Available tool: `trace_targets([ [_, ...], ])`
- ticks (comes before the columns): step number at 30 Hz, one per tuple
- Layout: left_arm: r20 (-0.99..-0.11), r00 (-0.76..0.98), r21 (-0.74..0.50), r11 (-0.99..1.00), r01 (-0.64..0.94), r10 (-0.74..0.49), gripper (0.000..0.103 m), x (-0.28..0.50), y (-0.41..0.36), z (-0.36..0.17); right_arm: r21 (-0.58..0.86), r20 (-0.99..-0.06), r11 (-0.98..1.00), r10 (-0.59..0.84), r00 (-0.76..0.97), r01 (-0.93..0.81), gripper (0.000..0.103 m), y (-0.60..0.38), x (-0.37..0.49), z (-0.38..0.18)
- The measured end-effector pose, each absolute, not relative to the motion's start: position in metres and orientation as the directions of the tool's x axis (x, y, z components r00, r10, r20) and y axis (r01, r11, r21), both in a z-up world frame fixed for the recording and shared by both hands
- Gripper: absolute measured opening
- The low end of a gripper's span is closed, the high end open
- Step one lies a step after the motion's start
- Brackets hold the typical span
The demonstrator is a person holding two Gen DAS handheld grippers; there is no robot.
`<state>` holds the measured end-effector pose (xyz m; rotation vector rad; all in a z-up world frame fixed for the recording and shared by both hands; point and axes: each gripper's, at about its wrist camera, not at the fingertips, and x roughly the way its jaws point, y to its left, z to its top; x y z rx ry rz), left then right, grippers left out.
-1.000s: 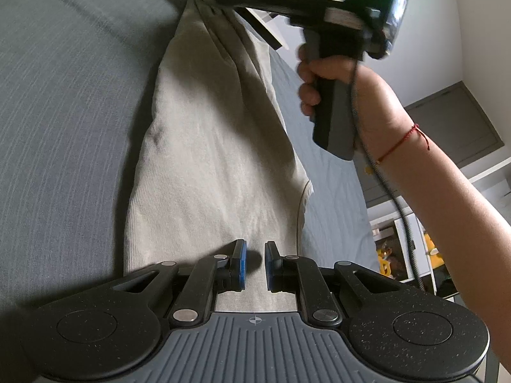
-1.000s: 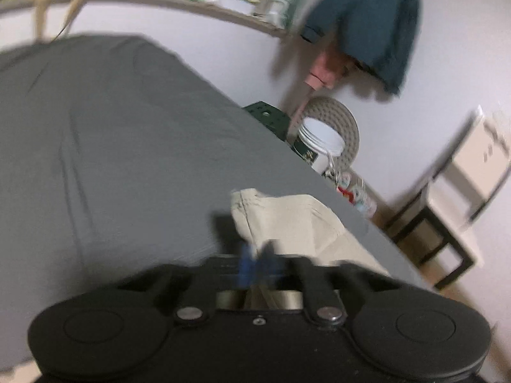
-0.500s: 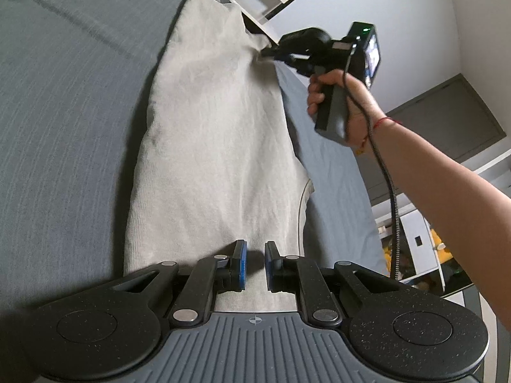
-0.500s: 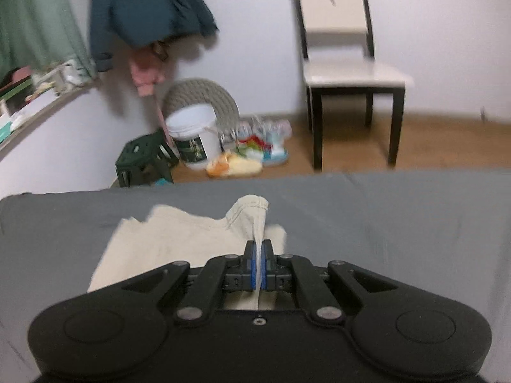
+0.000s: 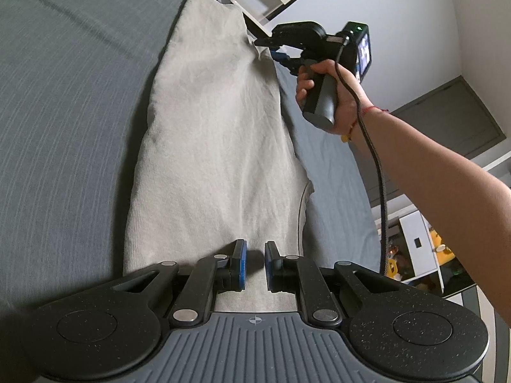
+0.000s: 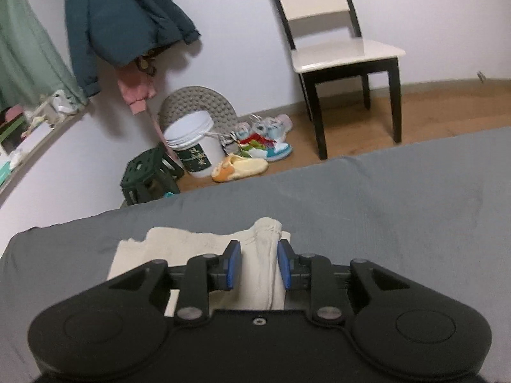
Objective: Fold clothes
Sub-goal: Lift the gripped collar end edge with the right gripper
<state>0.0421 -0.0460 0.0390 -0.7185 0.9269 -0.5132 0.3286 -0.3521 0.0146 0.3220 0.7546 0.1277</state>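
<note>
Item: beige ribbed knit garment (image 5: pixel 217 146), folded lengthwise into a long strip, lying flat on the grey ribbed bed cover (image 5: pixel 70 121).

Right gripper (image 6: pixel 258 263): at the far corner; jaws have just been opening, blue pads now apart, a bunched ridge of cloth standing loose between them.

Left gripper (image 5: pixel 254 266): at the near hem; jaws parted by a narrow gap, cloth lying flat beneath, none visibly pinched.

Step in hand, as judged: releasing the far end after laying it down. To do well: open fully before lifting away, so the ridge does not snag, and draw back along the strip.

Surroundings: white-seated chair (image 6: pixel 341 51) beyond the bed.
</note>
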Motion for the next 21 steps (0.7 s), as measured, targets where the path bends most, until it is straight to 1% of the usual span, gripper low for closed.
trace_targets([
  [2,-0.532,0.510,-0.748,0.657,0.092,-0.676,0.012,0.043,-0.046,0.038,0.314,-0.668,0.949,0.210,0.714,0.015,0.025,-0.348,0.334,0.012],
  [3,-0.531,0.510,-0.749,0.656,0.090,-0.677,0.012,0.042,-0.046,0.038,0.307,-0.669,0.951,0.205,0.714,0.016,0.022,-0.347,0.335,0.012],
  [4,-0.531,0.511,-0.750,0.655,0.089,-0.677,0.012,0.041,-0.045,0.038,0.289,-0.665,0.957,0.188,0.723,0.017,0.009,-0.345,0.334,0.013],
  [5,-0.531,0.511,-0.750,0.656,0.089,-0.676,0.012,0.040,-0.045,0.039,0.270,-0.659,0.963,0.172,0.732,0.017,0.005,-0.343,0.333,0.014],
  [7,-0.532,0.511,-0.747,0.659,0.092,-0.675,0.012,0.038,-0.046,0.039,0.221,-0.643,0.975,0.145,0.752,0.000,0.005,-0.335,0.327,0.019],
  [9,-0.532,0.511,-0.748,0.658,0.092,-0.676,0.012,0.040,-0.047,0.038,0.162,-0.587,0.982,0.172,0.791,-0.093,0.005,-0.321,0.311,0.028],
  [12,-0.531,0.512,-0.748,0.658,0.092,-0.675,0.012,0.040,-0.048,0.038,0.031,-0.469,0.916,0.367,0.804,-0.400,0.005,-0.284,0.265,0.048],
  [14,-0.531,0.513,-0.748,0.658,0.091,-0.675,0.012,0.039,-0.048,0.038,-0.041,-0.457,0.830,0.479,0.749,-0.556,0.005,-0.262,0.236,0.053],
  [16,-0.531,0.514,-0.746,0.659,0.092,-0.673,0.012,0.039,-0.049,0.038,-0.135,-0.464,0.741,0.539,0.703,-0.658,0.005,-0.241,0.211,0.054],
  [19,-0.533,0.514,-0.745,0.661,0.092,-0.672,0.012,0.041,-0.050,0.039,-0.184,-0.483,0.715,0.532,0.696,-0.674,0.004,-0.232,0.207,0.049],
  [21,-0.533,0.514,-0.745,0.661,0.092,-0.672,0.012,0.043,-0.050,0.039,-0.179,-0.493,0.788,0.446,0.747,-0.589,0.004,-0.238,0.225,0.045],
])
